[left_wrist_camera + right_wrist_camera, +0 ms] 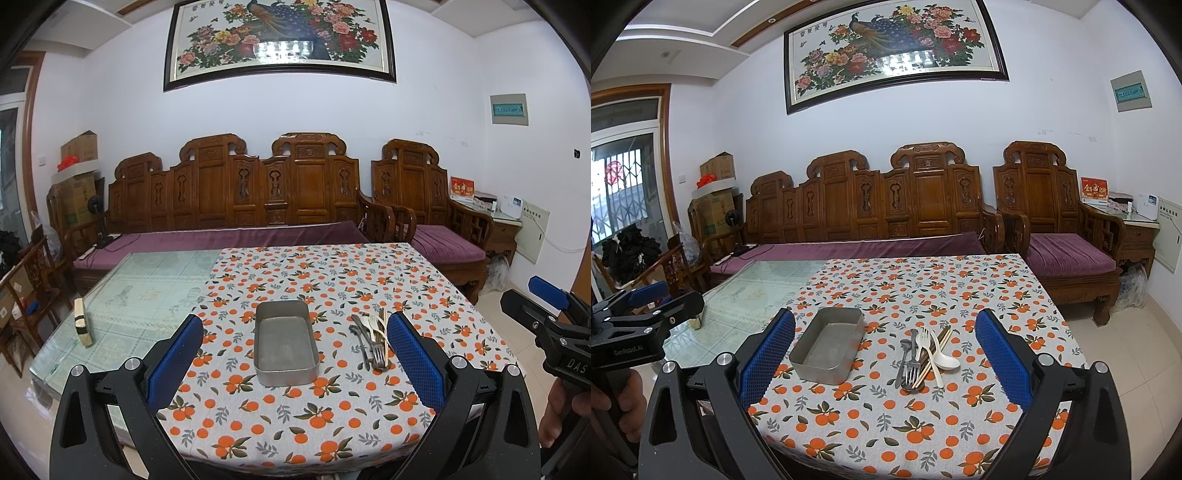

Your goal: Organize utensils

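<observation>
While both tools hover short of the counter (886, 435), the left hand-held gripper (295, 354) and right hand-held gripper (884, 354) stand wide open and empty. The utensil pile (921, 360) lies just right of the empty metal tin (827, 345). Judged best: close the right one on a single handle end, as the crossed pieces may drag along.

Both tools match — black plastic frames with two angled arms, each ending in a blue finger pad (415, 360) with a fine dimpled grid. Round silver screws (725, 358) sit at the arm joints. White lettering marks the bodies — "GenRobot.AI" on the left gripper (646, 295), "DAS" on the right gripper (543, 295).
</observation>
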`<state>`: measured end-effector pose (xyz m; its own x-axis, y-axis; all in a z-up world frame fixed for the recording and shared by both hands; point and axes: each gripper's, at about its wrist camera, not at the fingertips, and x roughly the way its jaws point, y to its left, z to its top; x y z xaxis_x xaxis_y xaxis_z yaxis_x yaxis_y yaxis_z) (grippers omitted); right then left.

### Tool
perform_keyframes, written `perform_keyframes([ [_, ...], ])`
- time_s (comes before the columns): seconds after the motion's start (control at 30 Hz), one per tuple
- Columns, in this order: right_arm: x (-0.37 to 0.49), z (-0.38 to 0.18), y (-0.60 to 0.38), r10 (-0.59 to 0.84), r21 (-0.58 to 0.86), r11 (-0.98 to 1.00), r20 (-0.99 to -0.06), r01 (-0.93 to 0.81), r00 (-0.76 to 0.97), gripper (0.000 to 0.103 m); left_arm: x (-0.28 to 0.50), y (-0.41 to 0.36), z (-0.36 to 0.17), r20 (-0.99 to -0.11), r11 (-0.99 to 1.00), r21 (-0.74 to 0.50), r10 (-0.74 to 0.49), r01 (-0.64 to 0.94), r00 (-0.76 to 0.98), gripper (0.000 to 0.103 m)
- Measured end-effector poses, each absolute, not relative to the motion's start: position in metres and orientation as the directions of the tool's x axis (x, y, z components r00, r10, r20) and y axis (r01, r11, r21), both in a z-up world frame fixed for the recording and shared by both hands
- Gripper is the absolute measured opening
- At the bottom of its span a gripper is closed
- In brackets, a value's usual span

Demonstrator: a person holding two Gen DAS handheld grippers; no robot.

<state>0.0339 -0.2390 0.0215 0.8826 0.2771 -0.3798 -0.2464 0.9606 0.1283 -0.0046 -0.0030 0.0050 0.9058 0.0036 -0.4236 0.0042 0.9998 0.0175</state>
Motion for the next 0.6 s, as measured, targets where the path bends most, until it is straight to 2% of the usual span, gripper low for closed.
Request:
perform_keyframes([
  [0.6, 0.0334, 0.0238, -0.2375, 0.276, 0.127, 0.961, -0.379, -0.246, 0.883, 0.099, -0.0005, -0.0049, -0.0020, -0.422, 1.000, 0.018, 0.000, 0.009, 0.906, 0.096],
])
